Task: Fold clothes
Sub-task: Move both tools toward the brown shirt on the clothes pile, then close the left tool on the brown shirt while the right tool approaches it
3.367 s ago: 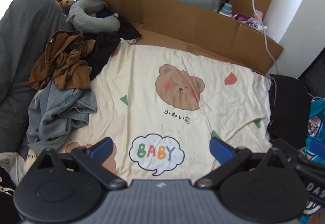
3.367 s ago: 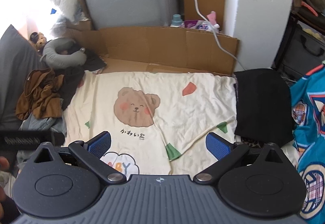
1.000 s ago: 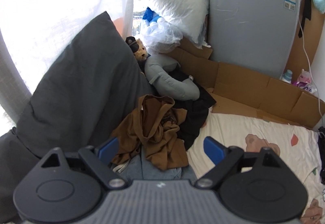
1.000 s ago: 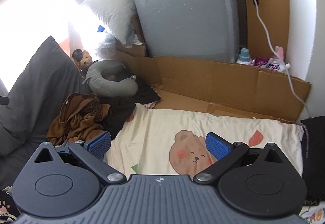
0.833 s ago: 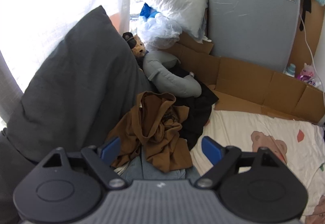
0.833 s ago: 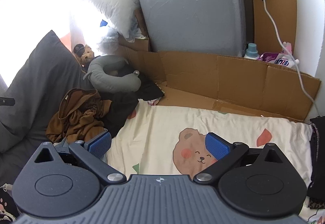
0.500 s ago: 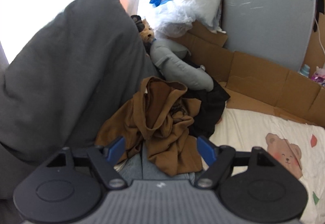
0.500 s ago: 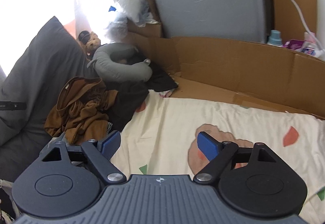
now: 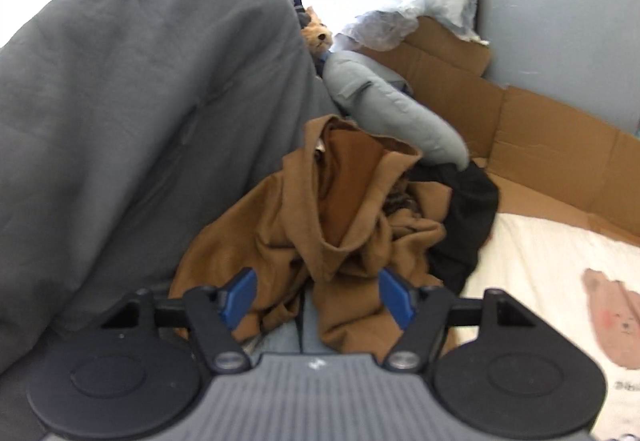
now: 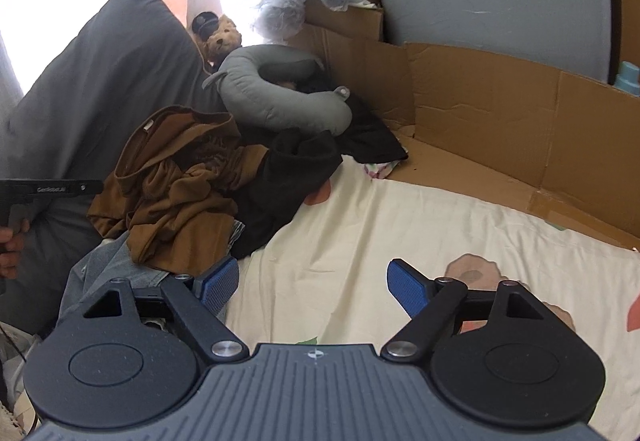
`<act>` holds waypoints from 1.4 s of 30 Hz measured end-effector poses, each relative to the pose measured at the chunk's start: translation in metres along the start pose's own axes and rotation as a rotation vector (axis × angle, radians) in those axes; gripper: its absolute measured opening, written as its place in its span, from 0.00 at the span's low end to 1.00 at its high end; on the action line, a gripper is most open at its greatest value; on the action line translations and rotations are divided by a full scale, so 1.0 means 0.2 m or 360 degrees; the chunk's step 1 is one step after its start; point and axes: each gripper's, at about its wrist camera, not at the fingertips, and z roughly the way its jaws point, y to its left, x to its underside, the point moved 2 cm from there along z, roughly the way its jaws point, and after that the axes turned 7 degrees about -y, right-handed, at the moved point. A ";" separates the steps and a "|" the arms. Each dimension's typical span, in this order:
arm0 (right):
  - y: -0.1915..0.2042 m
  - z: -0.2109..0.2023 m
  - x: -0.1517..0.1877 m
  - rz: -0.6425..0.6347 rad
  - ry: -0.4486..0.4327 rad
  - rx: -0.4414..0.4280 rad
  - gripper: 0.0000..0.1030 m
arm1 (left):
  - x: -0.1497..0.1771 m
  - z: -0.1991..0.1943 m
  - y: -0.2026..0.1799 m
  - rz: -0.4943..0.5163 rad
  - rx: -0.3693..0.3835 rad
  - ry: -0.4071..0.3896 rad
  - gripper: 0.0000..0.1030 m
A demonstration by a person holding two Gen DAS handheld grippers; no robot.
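Both claws gape wide and hold nothing: left gripper [image 9: 318, 297] hangs just above the crumpled brown garment [image 9: 340, 217], right gripper [image 10: 310, 287] over the cream bear sheet [image 10: 400, 225]. That garment lies heaped with black clothing [image 10: 288, 177] and jeans [image 10: 104, 273], all 3 unfolded; folding remains.

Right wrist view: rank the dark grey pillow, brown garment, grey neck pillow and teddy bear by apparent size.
1. dark grey pillow
2. brown garment
3. grey neck pillow, close to the garment, so that order is unsure
4. teddy bear
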 end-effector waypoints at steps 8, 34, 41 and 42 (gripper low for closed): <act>0.06 0.32 0.05 -0.0013 0.0103 -0.0034 0.67 | 0.06 0.18 0.00 0.0002 0.0028 -0.0019 0.49; 0.39 0.55 -0.14 -0.0218 0.0071 -0.0150 0.67 | 0.15 -0.18 0.33 -0.0318 -0.0005 -0.0207 0.09; 0.47 0.59 -0.13 -0.0284 0.0088 -0.0208 0.67 | 0.24 -0.34 0.50 -0.0385 -0.0138 -0.0203 0.08; 0.49 0.60 -0.13 -0.0292 0.0091 -0.0217 0.66 | 0.25 -0.36 0.52 -0.0395 -0.0154 -0.0197 0.08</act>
